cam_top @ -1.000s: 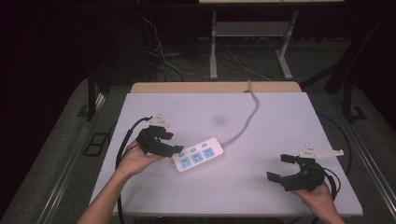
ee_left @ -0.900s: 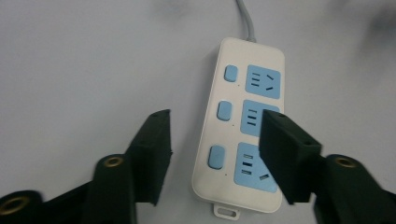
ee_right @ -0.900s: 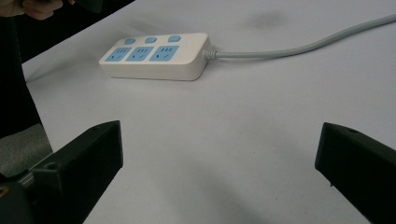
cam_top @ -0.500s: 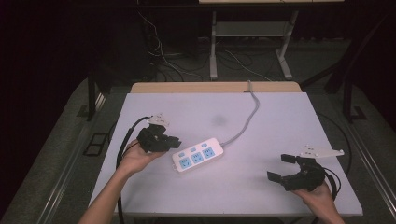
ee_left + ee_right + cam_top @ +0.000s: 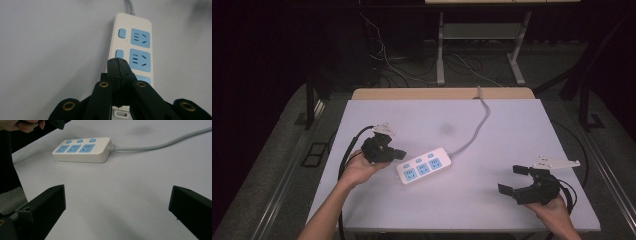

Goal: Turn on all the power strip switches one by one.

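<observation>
White table point(image 5: 512, 125) first, then the power strip point(image 5: 423, 165) lying mid-table, cord point(image 5: 477, 127) running to the far edge; my left claw point(image 5: 117, 62) is pinched closed, tip over its switch row; right claw point(image 5: 516, 179) rests wide open, well apart; I'd press straight down, gently, I guess.

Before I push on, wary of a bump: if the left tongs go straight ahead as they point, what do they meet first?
The power strip. The shut left tongs already sit over its near end, likely by the switches; height above it is unclear.
</observation>
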{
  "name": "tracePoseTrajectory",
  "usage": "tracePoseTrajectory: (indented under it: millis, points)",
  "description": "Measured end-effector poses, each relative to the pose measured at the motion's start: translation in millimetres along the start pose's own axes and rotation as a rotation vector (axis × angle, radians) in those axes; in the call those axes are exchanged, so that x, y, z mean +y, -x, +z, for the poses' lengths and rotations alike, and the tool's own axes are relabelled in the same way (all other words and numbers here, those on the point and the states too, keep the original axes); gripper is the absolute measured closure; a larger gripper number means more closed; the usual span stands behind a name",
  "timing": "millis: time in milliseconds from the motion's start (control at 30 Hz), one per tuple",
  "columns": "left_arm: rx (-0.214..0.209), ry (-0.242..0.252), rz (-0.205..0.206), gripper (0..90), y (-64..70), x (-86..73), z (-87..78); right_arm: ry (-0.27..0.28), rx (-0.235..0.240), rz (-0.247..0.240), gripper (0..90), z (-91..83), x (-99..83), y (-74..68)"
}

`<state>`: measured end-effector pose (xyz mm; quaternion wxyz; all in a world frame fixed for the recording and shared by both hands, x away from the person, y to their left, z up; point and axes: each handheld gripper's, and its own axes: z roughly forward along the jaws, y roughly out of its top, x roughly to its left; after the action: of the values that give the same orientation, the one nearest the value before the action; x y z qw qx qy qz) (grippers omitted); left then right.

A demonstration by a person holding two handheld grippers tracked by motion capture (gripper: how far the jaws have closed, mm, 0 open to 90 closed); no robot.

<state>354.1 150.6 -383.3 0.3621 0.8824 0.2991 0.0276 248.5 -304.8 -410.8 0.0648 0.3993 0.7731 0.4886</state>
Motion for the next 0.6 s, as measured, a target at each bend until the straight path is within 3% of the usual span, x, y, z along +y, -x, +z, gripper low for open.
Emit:
tracePoseTrajectory:
  millis: [600]
  points:
    - [-0.022,-0.032,-0.011,89.4,-1.6,-11.1,18.2,-0.008,0.003,-0.003,0.9,0.8,-0.5,-0.4]
